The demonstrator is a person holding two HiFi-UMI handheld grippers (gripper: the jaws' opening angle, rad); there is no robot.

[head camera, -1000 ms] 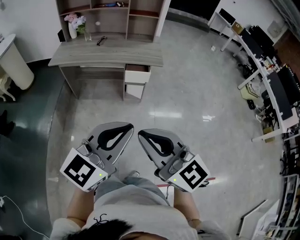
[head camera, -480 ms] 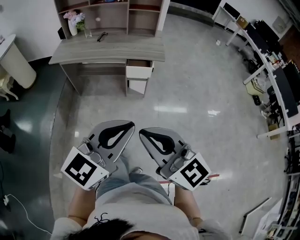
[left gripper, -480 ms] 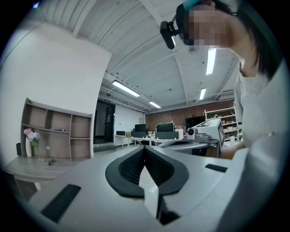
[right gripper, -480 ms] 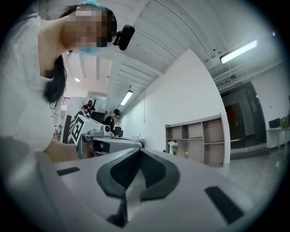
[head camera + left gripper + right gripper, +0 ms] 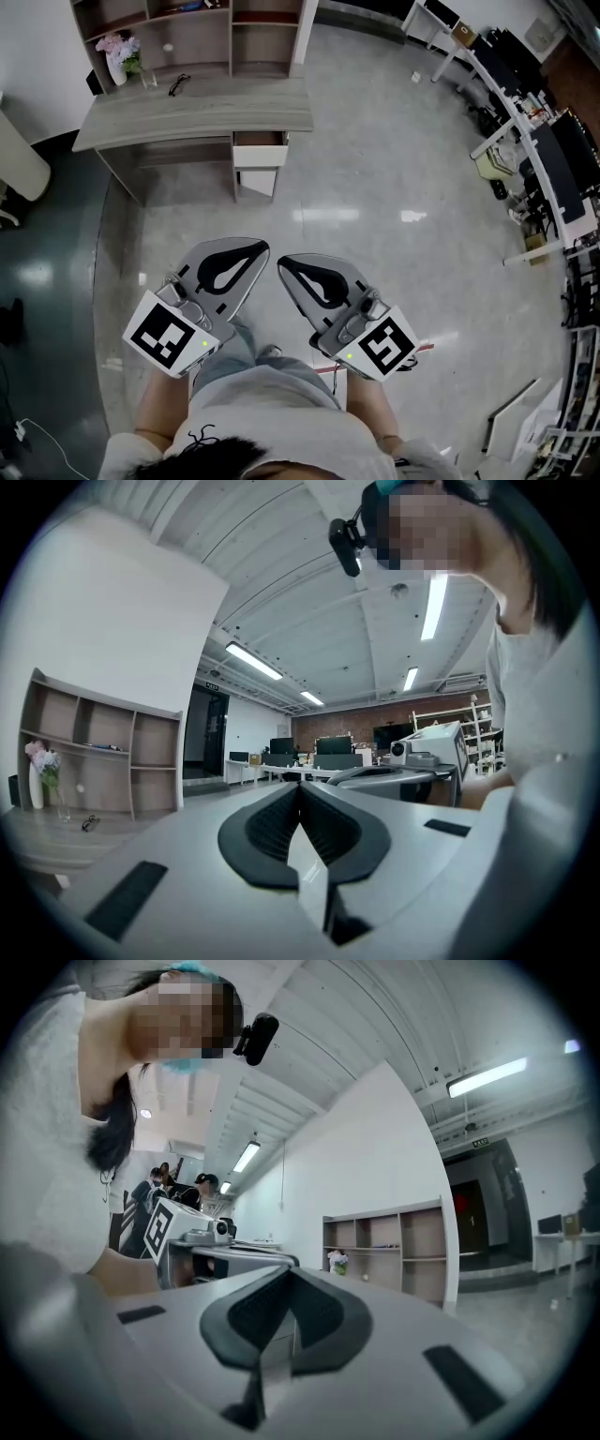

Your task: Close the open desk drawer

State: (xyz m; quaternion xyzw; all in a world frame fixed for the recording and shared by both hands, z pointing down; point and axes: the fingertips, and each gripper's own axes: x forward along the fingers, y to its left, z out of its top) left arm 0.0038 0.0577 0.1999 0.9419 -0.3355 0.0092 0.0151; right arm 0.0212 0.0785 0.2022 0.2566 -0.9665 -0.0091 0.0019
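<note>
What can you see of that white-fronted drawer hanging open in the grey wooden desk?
The white-fronted drawer is the top one under the right end of the grey wooden desk. It stands pulled partly out, showing a brown inside; contents too small to tell. A second white front sits below. Nothing touches it.

Head view steeply down; gripper views forward, sharing shelves [image 5: 103, 752].

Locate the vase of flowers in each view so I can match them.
Head view: vase of flowers top left, on the desk's left end.
Left gripper view: far left, mid-height.
Right gripper view: just right of centre.
Shared landmark: the wooden shelf unit behind it.
</note>
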